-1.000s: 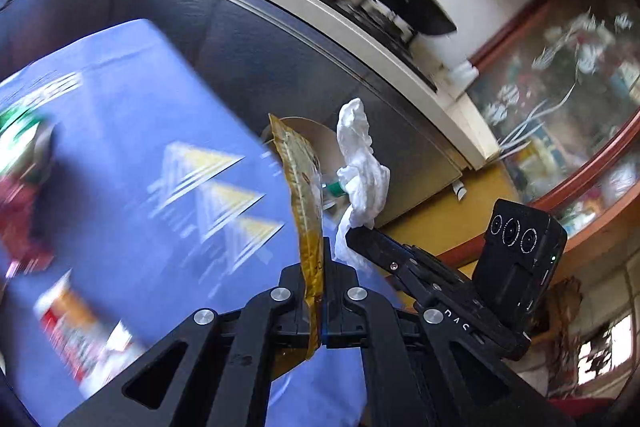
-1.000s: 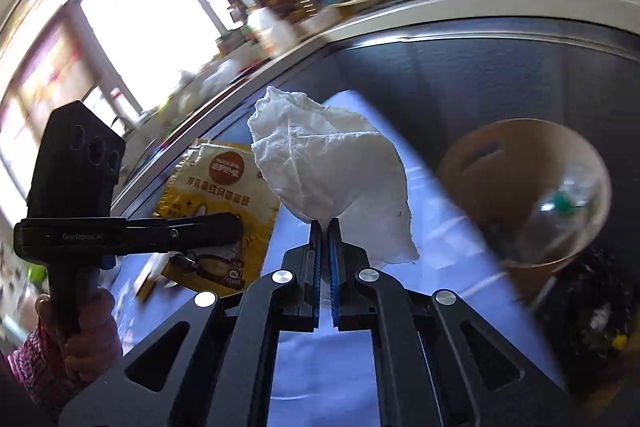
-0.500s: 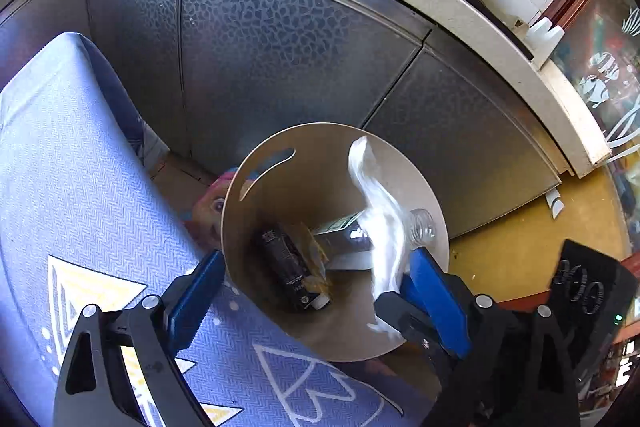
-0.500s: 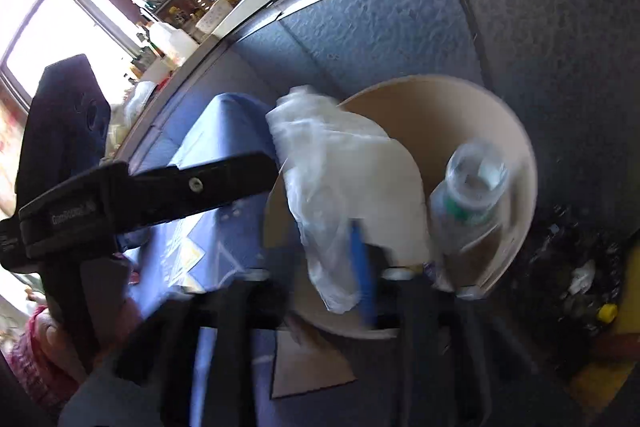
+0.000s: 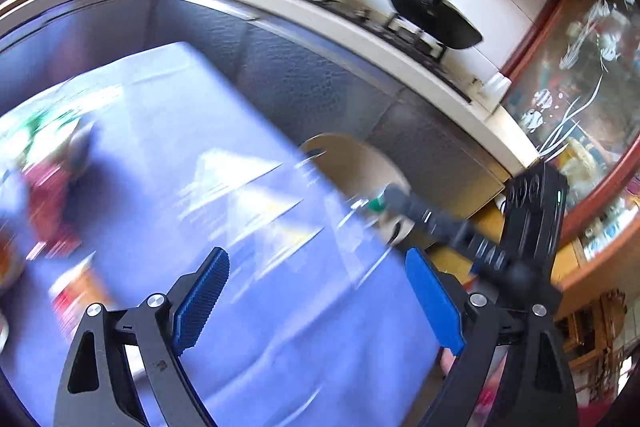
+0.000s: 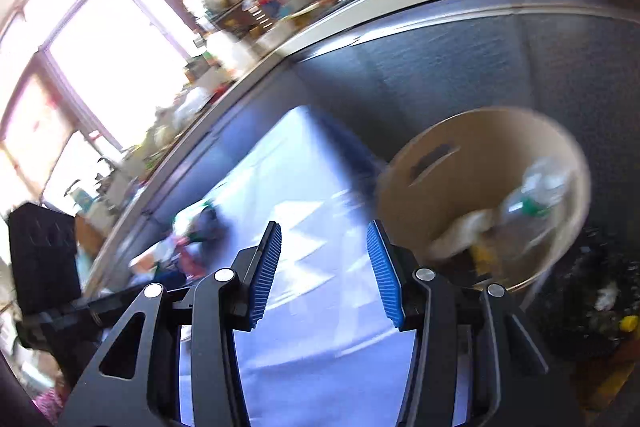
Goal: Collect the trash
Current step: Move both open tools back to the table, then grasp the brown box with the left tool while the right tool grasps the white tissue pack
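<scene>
My left gripper (image 5: 316,301) is open and empty above the blue tablecloth (image 5: 256,307). My right gripper (image 6: 324,267) is open and empty too, over the cloth's edge. The round tan bin (image 6: 472,155) stands on the floor beside the table; inside lie a clear plastic bottle (image 6: 540,195), the white tissue (image 6: 464,235) and a yellow wrapper. In the left wrist view the bin (image 5: 352,163) shows past the table edge. Blurred wrappers (image 5: 52,195) lie on the cloth at the left. The other gripper (image 5: 500,247) shows at the right.
A dark cabinet front (image 5: 320,75) under a counter with black pans (image 5: 436,15) runs behind the table. More trash (image 6: 188,243) lies at the far end of the cloth. Dark clutter (image 6: 604,299) lies on the floor right of the bin.
Both grippers opened over the bin and let go of the yellow wrapper and the white tissue, which now lie in the bin. Both have since swung back toward the table.
</scene>
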